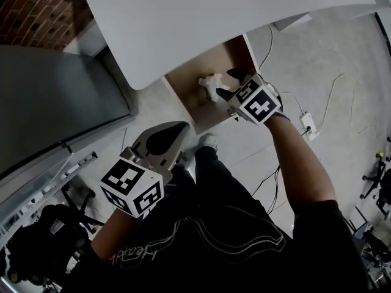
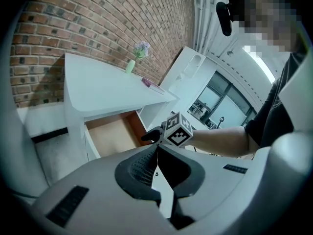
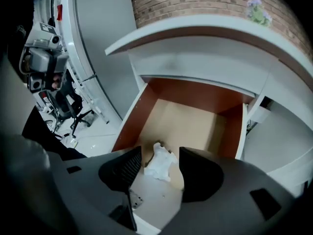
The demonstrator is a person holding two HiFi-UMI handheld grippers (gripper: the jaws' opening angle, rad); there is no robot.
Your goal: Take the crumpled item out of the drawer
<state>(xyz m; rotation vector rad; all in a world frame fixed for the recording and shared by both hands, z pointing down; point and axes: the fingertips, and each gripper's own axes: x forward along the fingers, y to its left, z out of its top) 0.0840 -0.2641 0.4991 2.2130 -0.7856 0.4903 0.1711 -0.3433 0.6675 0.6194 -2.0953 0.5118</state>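
Observation:
A crumpled white paper [image 1: 211, 85] lies on the tan floor of the open drawer [image 1: 186, 96] under the white desk [image 1: 214, 17]. My right gripper [image 1: 225, 84] reaches into the drawer, its jaws open and standing on either side of the paper. In the right gripper view the paper [image 3: 160, 164] rests on the drawer floor [image 3: 188, 121] between the two pads of the right gripper [image 3: 160, 155], with a gap on each side. My left gripper [image 1: 178, 130] hangs low by the person's leg, away from the drawer, shut and empty; its pads meet in the left gripper view [image 2: 155, 150].
Cables and a power strip [image 1: 308, 124] lie on the floor right of the drawer. A grey cabinet [image 1: 55, 102] stands to the left, an office chair [image 1: 43, 237] below it. On the desk stand a vase with flowers [image 2: 131, 65] and a book [image 2: 154, 85].

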